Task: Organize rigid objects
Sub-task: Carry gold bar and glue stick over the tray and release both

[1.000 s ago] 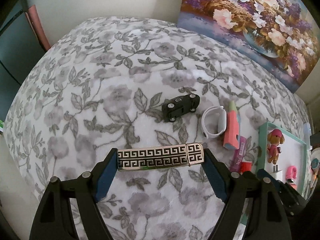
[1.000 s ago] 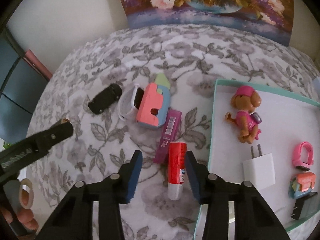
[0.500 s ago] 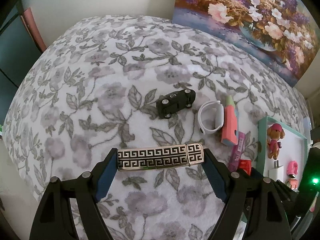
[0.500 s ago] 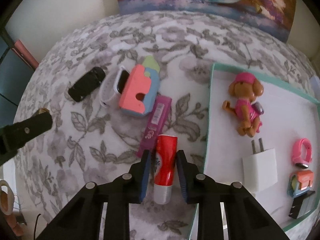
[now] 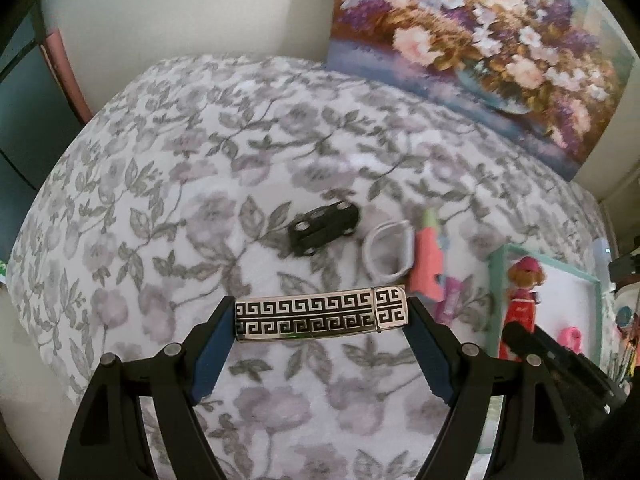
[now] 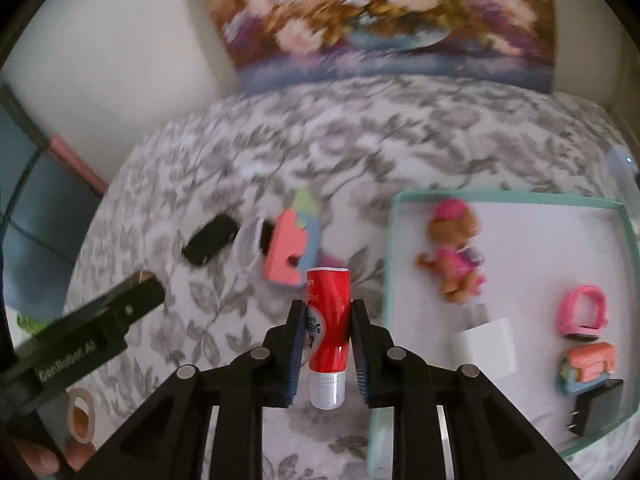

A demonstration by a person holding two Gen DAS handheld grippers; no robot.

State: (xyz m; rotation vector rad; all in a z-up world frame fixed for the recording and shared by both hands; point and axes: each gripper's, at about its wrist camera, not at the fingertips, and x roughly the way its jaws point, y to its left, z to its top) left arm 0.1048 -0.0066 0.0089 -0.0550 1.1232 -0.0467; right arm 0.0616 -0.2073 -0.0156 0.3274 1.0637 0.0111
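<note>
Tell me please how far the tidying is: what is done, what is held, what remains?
Done: the dog toy, white charger and pink band lie in the tray. In hand: right gripper holds the red tube; left gripper holds the patterned bar. Left: black car, white band, pink block.

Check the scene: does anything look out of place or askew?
Mostly no. The black toy car lies tipped on its side on the bedspread, wheels showing, outside the tray. The right hand-held gripper holds the red tube squarely; the left hand-held gripper holds the patterned case level.
</note>
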